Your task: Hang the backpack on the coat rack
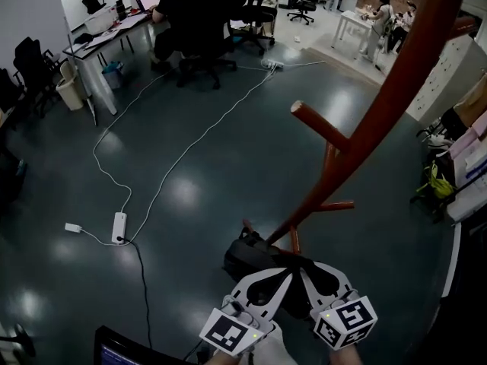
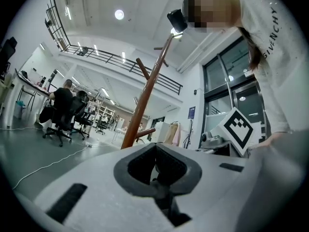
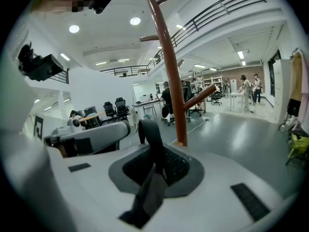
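Black backpack [image 1: 255,258] is sitting low by the foot of the brown coat rack [image 1: 380,105], the right gripper [image 1: 308,276] squeezing its strap [image 3: 152,139] and the left gripper [image 1: 275,280] pinching it shut too, while the nearest peg [image 1: 323,126] is sticking out higher up ahead.

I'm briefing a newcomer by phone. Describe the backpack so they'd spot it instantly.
Find the tall red-brown coat rack slanting across the right of the head view. At its foot is the backpack. It is the only black, soft bundle there; the power strip to its left is white and flat.
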The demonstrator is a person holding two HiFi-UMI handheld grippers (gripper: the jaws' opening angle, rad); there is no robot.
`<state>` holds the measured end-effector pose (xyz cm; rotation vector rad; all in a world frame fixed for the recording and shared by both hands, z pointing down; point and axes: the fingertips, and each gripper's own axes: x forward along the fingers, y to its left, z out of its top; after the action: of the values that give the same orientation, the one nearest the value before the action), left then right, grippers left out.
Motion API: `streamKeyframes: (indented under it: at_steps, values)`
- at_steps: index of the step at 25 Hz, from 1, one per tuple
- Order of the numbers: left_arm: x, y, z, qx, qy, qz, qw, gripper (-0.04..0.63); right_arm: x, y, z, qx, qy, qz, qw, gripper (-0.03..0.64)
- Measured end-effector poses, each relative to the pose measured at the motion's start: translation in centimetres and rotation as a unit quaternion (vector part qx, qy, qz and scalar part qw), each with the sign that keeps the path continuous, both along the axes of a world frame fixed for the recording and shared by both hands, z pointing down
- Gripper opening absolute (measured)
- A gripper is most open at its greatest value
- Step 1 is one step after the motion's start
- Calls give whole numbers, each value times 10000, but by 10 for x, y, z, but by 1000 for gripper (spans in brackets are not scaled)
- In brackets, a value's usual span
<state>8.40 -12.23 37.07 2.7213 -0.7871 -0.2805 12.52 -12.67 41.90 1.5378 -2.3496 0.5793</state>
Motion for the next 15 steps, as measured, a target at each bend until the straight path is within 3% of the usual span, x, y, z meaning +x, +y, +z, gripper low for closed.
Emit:
streamKeyframes:
  at_steps: [8, 15]
  values:
    - [-5, -5, 38, -379, 56, -388, 9985, 9, 11, -24, 21, -225, -68, 42, 9997, 49]
    - [13, -9, 55, -460, 81, -417, 9980, 9, 18, -25, 48, -419, 256, -10, 9988, 49]
